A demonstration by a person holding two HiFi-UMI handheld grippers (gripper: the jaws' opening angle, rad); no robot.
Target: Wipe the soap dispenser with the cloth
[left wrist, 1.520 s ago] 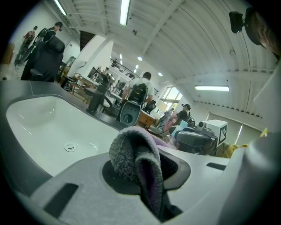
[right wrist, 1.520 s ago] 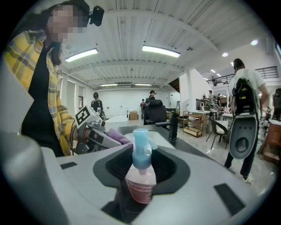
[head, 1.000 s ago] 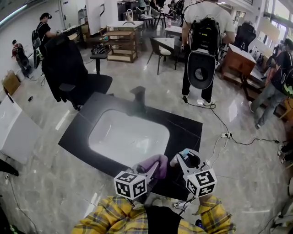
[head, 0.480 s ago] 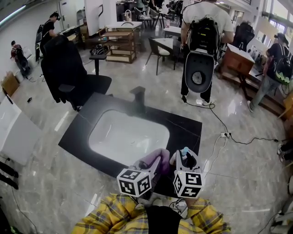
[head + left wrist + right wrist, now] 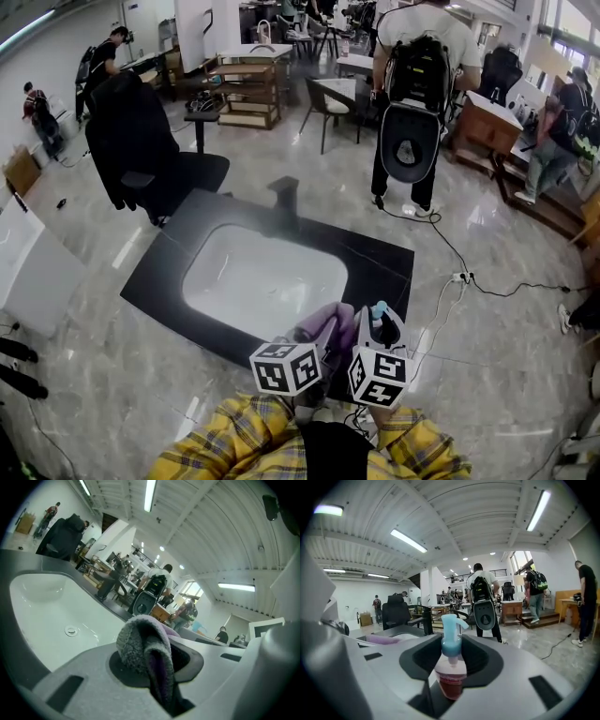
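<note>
The soap dispenser [image 5: 451, 667] has a blue pump head and a clear body with red liquid. It stands upright between the jaws of my right gripper [image 5: 450, 679], which is shut on its body. In the head view its blue pump [image 5: 378, 311] shows above the right gripper [image 5: 380, 328]. My left gripper [image 5: 154, 667] is shut on a folded grey and purple cloth [image 5: 143, 646]. From the head view, the cloth [image 5: 328, 326] sits just left of the dispenser, very close to it, and I cannot tell whether they touch. Both are over the counter's near edge.
A black counter [image 5: 169, 253] holds a white sink basin [image 5: 262, 281] with a dark faucet [image 5: 284, 192] at its far side. A black office chair [image 5: 141, 141] stands at the left. A person with a backpack [image 5: 412, 94] stands beyond, and cables [image 5: 459, 277] lie on the floor.
The left gripper with the cloth has shifted right, closer to the dispenser. The right gripper has rolled, its marker cube swinging left, while the dispenser stays in about the same place.
</note>
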